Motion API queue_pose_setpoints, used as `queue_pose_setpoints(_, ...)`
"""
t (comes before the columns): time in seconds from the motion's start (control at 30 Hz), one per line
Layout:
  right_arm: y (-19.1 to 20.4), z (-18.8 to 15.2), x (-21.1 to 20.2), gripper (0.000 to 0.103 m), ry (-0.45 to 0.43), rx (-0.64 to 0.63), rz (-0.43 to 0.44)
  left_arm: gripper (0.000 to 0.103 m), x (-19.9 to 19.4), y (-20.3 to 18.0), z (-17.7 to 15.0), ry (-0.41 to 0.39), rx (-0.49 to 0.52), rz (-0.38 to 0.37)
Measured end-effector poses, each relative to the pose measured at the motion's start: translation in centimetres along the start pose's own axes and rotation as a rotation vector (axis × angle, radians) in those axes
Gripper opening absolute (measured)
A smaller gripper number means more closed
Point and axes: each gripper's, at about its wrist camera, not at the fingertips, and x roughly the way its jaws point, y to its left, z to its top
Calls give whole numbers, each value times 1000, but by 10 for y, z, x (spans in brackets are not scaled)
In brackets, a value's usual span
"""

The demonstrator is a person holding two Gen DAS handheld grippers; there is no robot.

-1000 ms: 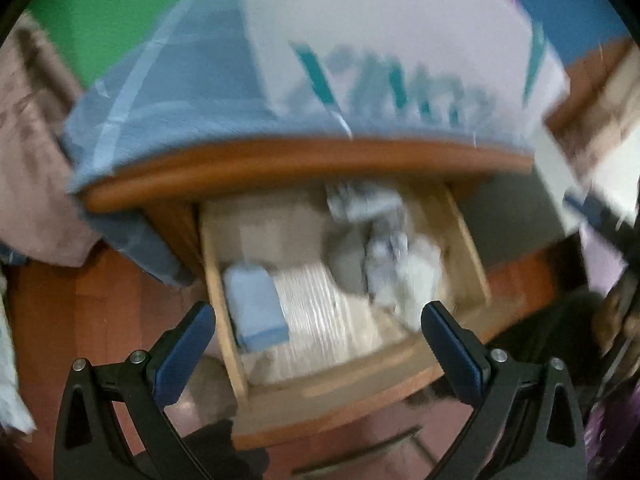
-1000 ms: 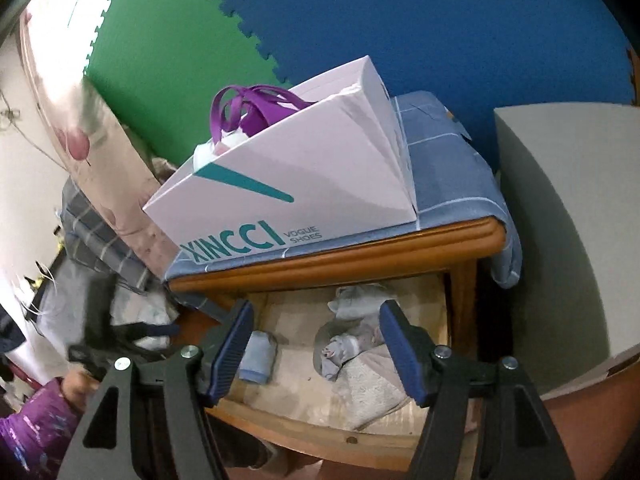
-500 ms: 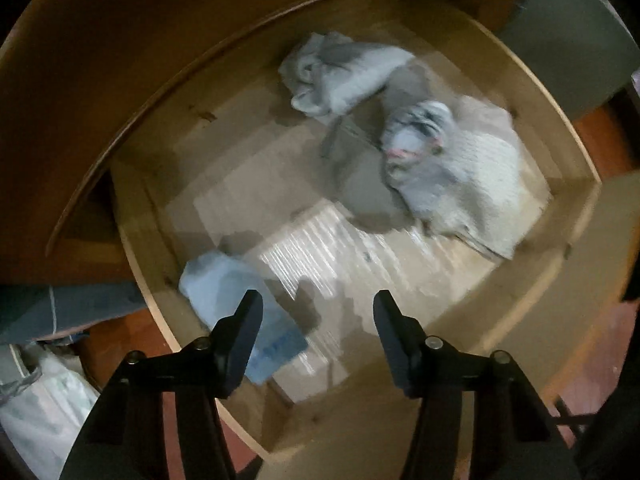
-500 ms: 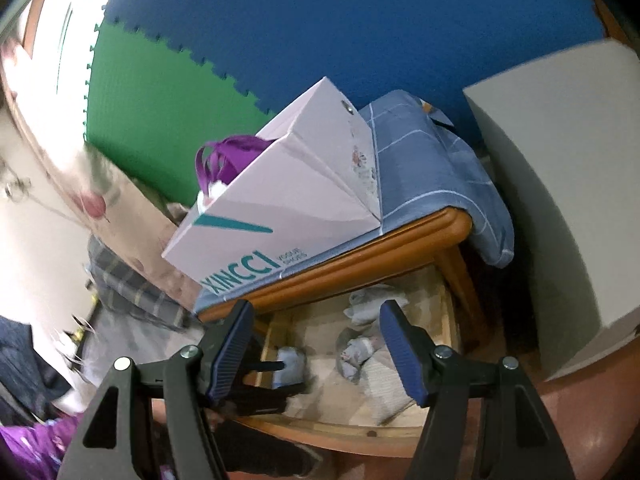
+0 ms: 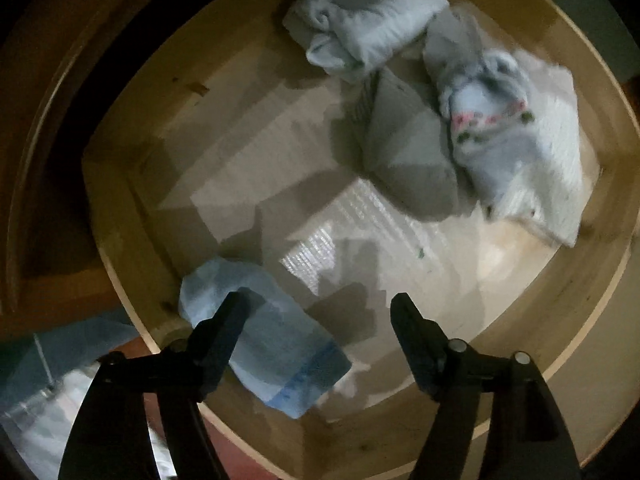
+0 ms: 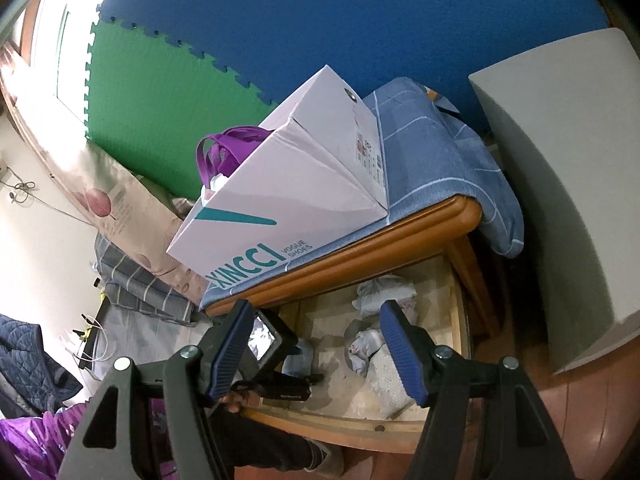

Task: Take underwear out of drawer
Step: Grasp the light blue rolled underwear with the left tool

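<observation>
Inside the open drawer [image 5: 120,216], the left gripper [image 5: 320,312] points down, fingers spread and just reopening, one finger over the folded blue underwear [image 5: 280,352] near the drawer's front corner; nothing pinched.

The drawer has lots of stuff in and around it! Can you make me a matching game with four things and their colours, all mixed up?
Things:
1. folded cloth by the left gripper
2. shoe box on the cabinet
3. straps poking out of the box
4. wall mat behind the box

Colours:
A. purple
B. dark blue
C. light blue
D. white with teal letters

Pairs: 1-C, 2-D, 3-A, 4-B
</observation>
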Motion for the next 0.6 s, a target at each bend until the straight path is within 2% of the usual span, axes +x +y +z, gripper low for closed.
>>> queue_pose_setpoints(0.07,0,0,0,67,2,2,2,75,0,-5,-4,9,64,63)
queue_pose_setpoints(0.13,-2,0,3,67,10,10,3,85,-1,-9,-7,1,99,118)
queue_pose_setpoints(0.2,-2,0,5,67,17,16,6,86,5,-5,-11,20,92,129)
queue_pose_setpoints(0.27,-2,0,6,67,20,16,5,85,14,5,-16,53,56,109)
queue_pose_setpoints(0.33,-2,0,7,67,22,15,4,75,20,9,-22,65,45,85)
queue_pose_setpoints(0.4,-2,0,7,67,23,18,5,72,24,9,-25,64,55,91)
queue_pose_setpoints(0.5,-2,-1,8,68,28,23,5,52,23,10,-23,58,42,109)
queue_pose_setpoints(0.6,-2,-1,8,68,23,27,6,42,22,11,-25,43,40,116)
